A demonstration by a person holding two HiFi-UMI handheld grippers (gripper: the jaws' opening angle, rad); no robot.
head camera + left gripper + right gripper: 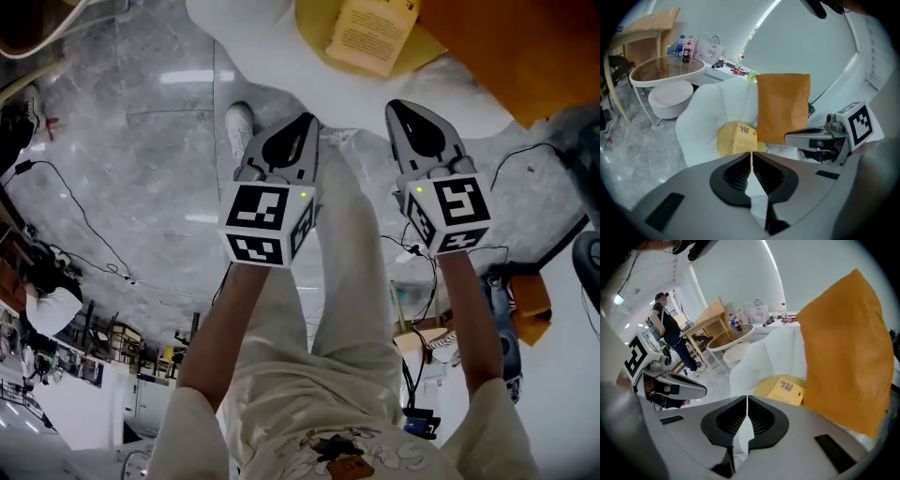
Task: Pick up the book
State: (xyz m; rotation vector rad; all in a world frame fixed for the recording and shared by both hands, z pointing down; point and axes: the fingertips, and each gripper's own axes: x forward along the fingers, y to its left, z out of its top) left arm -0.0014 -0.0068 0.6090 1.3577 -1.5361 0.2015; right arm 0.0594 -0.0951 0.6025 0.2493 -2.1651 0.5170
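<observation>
Holding the left gripper [307, 122] and the right gripper [397, 105] side by side, both with jaws pressed together and nothing between them. Aiming at the book [370, 36]: up at 12 o'clock in the head view, flat on a yellow cushion [314, 28] on the white armchair [253, 19], just beside the orange pillow [506, 47]. From the right gripper, about 11 o'clock and near. From the left gripper, about 1 o'clock and somewhat farther. Probably best reached with the right. Seems to run its long axis roughly 1 to 7 o'clock, nearly in line with the approach, short near edge toward the grippers. Not yet touching; need to spread the jaws before closing on that edge.
</observation>
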